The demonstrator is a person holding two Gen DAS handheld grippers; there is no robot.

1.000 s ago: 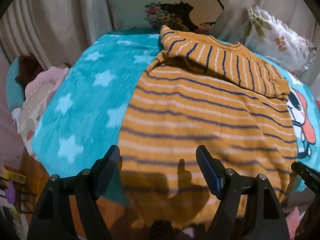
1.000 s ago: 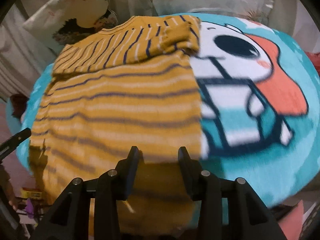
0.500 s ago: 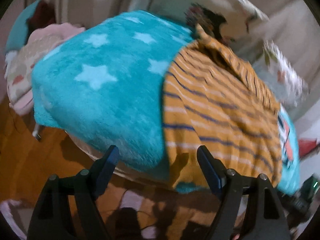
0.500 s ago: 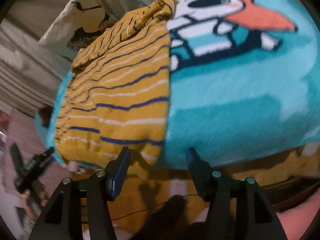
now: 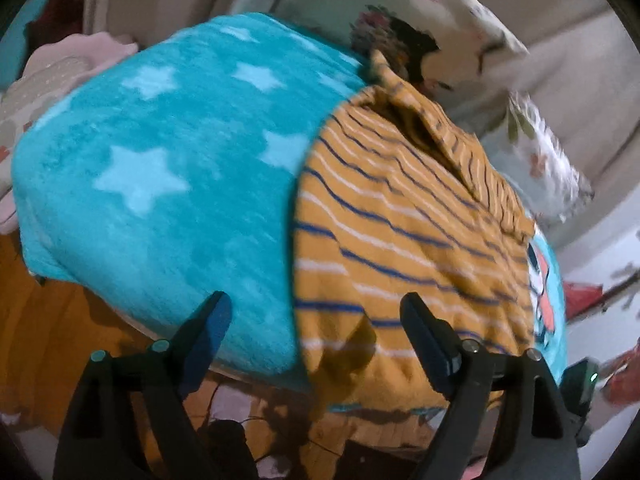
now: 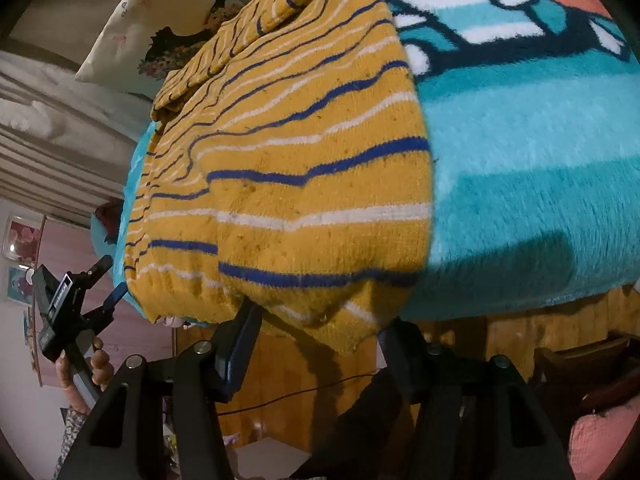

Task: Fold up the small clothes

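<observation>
Both grippers, left [image 5: 316,320] and right [image 6: 320,330], gaped wide and empty at the sweater's [image 6: 288,168] overhanging hem, apparently to lift it for folding.

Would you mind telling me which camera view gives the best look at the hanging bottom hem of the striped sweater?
The right wrist view: the striped sweater fills it in sharp focus, its hem drooping over the blanket edge between the right gripper fingers. The left wrist view shows the sweater blurred, its hem partly shadowed beside the open left gripper.
</observation>
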